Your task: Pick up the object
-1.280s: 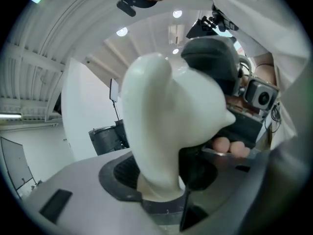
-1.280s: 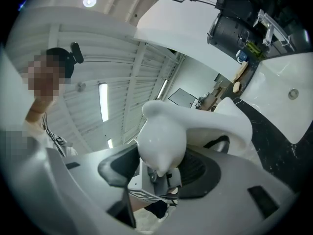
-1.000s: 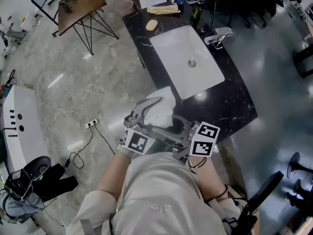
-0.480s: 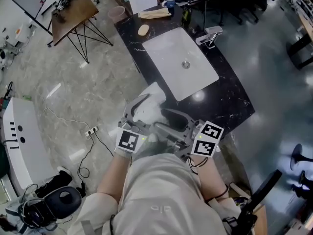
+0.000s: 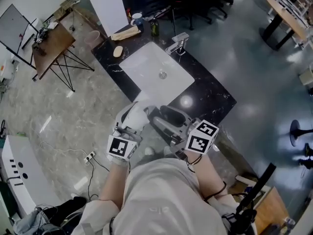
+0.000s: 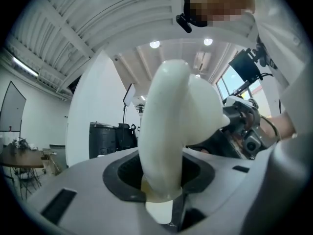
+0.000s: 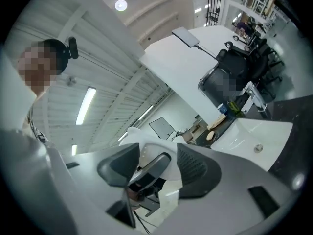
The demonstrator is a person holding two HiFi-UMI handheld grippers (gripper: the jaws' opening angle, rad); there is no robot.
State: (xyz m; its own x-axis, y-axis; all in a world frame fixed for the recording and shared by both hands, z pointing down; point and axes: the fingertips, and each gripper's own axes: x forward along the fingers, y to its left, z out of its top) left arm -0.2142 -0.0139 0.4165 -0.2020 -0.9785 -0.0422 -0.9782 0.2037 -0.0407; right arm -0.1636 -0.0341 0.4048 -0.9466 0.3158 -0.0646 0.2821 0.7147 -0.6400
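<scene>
Room: a big room is seen, with a shiny grey floor [image 5: 63, 106] and a black desk [image 5: 210, 94] that has a white sink [image 5: 155, 72] set in it.
Thing: a white object [image 5: 136, 112] is held up in the air in front of the person, close to the near end of the desk.
Left tool [image 6: 161, 173]: it is closed on the low, thin end of the white object, which is pinched between both pads.
Right tool [image 7: 156, 163]: its jaws are held wide apart, just beside the white object. Nothing is squeezed by it.
How it will handle: the object is thought to be light, since it is lifted by one tool alone. Its skin looks smooth and shiny, so it may be slippery. Its bent shape is kept in the air, so it is guessed to be a bit stiff.
Where to hold: the thin low end is likely best, where it is gripped now.
Hard to see: what the object really is cannot be told. Its top is cut off by the tools in the head view.
</scene>
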